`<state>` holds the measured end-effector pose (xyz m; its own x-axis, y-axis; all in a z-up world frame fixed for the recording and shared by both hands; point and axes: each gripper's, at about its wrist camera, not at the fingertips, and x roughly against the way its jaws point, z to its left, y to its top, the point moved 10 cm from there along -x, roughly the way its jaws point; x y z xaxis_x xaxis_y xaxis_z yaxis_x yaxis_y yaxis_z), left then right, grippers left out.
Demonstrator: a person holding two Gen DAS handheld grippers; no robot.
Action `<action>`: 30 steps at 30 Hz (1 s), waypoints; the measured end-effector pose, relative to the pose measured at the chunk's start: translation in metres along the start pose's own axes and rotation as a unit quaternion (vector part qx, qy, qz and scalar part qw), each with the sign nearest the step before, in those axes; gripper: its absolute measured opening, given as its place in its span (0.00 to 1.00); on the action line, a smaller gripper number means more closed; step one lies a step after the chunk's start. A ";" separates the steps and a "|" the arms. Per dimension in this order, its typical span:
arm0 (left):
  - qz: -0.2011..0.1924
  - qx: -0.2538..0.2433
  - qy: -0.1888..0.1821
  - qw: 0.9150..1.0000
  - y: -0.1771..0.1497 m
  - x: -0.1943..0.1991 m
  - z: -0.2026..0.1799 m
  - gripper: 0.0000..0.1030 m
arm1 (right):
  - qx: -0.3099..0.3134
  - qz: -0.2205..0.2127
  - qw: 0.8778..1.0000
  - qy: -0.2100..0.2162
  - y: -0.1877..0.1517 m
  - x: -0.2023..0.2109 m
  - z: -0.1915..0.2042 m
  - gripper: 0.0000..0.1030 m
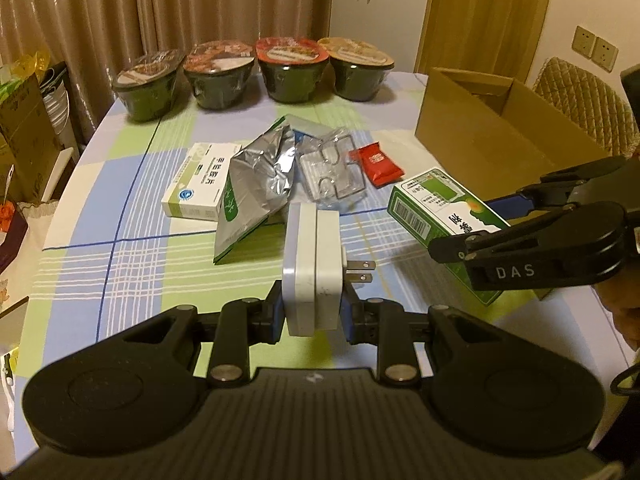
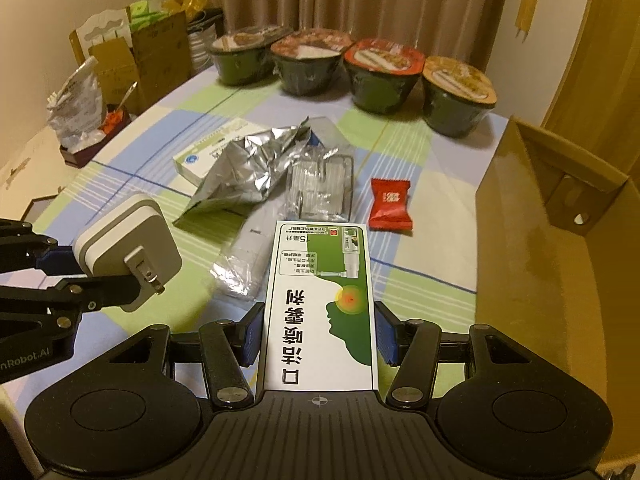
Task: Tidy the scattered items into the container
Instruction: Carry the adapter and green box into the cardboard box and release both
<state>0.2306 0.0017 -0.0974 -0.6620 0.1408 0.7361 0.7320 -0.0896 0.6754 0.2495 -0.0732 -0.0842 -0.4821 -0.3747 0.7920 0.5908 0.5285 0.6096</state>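
left tool (image 1: 312,312): black, blue pads | right tool (image 2: 318,332): black, "DAS" lettering

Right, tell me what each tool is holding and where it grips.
Left tool clamps the white plug adapter across its flat sides at the lower end. Right tool clamps the green-and-white box by its long edges near one end.

Bowls (image 1: 256,72) behind packets (image 1: 256,188) – box (image 1: 480,128) right

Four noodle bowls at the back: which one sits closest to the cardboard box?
The orange-lidded noodle bowl, the end of the row beside the cardboard box. The red-lidded bowl and the two darker-lidded ones stand further away.
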 end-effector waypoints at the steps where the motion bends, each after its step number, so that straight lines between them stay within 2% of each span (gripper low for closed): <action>1: -0.002 -0.001 0.000 1.000 0.001 0.003 -0.002 0.22 | -0.001 -0.003 1.000 0.000 0.001 0.004 -0.001 0.56; 17: -0.024 -0.032 -0.012 0.999 0.025 0.040 -0.050 0.22 | -0.038 -0.059 0.997 -0.019 0.016 0.073 -0.038 0.56; 23: -0.036 -0.052 -0.033 0.997 0.046 0.046 -0.089 0.22 | -0.067 -0.087 0.993 -0.039 0.019 0.107 -0.081 0.56; 30: -0.053 -0.086 -0.075 0.992 0.077 0.043 -0.159 0.22 | -0.109 -0.106 0.985 -0.080 0.009 0.140 -0.157 0.56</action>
<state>0.2328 -0.1562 -0.0067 -0.6926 0.3032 0.6546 0.6130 -0.2310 0.7556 0.2888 -0.2400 0.0372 -0.6958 -0.3244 0.6408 0.5822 0.2677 0.7677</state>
